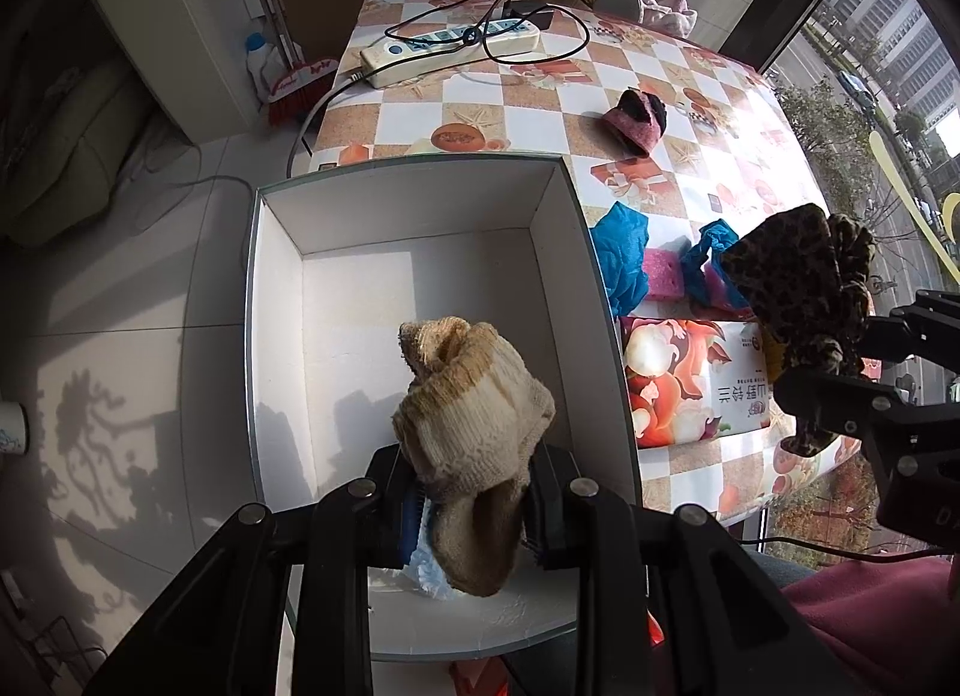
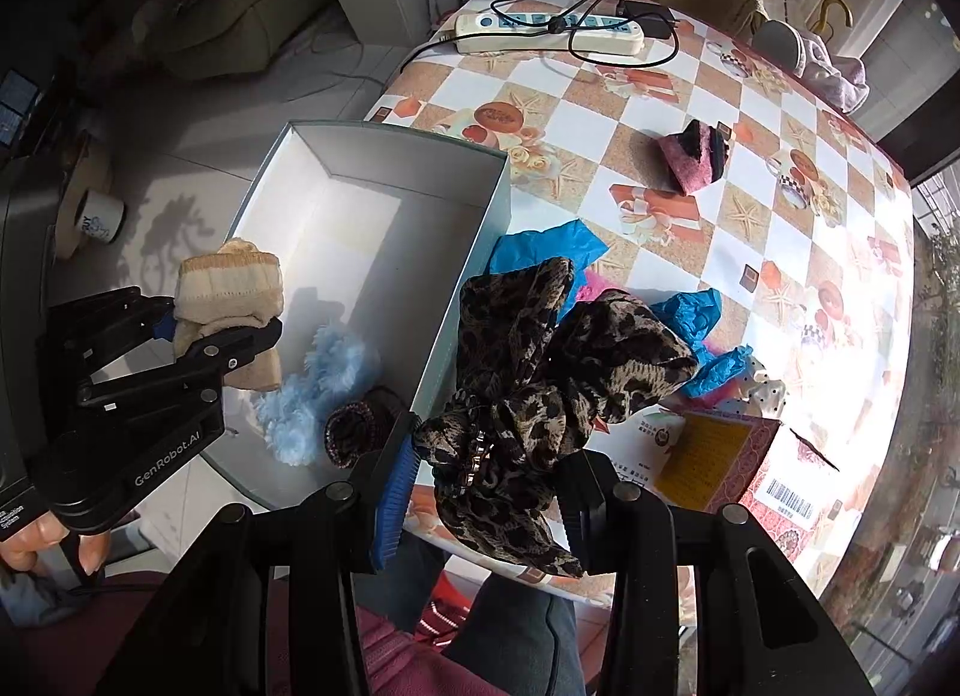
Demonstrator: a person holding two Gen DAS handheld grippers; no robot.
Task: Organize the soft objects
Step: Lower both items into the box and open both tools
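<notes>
**Both tools loaded, one over the box, one beside it**

The left tool [image 1: 474, 492] is clamped on a beige knitted sock [image 1: 474, 432], its jaws pressed into the bunched fabric, and it hangs above the near end of the white open box [image 1: 276, 336]. The right tool [image 2: 486, 492] is clamped on a leopard-print scrunchie [image 2: 540, 372], held above the worktop [image 2: 660, 114] just beside the box's right wall.

On the box floor, seen from the right wrist, a pale blue fluffy item [image 2: 312, 396] and a dark knitted piece [image 2: 360, 426] lie side by side near the front corner.

On the checked worktop beyond, crumpled blue fabric [image 1: 624, 258] lies against a pink sponge-like piece [image 1: 663, 273], close to the box. A pink and black sock [image 1: 639, 123] sits farther off, well apart from them. A white power strip [image 1: 450, 51] with a black cable lies at the far end, and a printed packet [image 1: 696, 384] lies near the front edge.
</notes>
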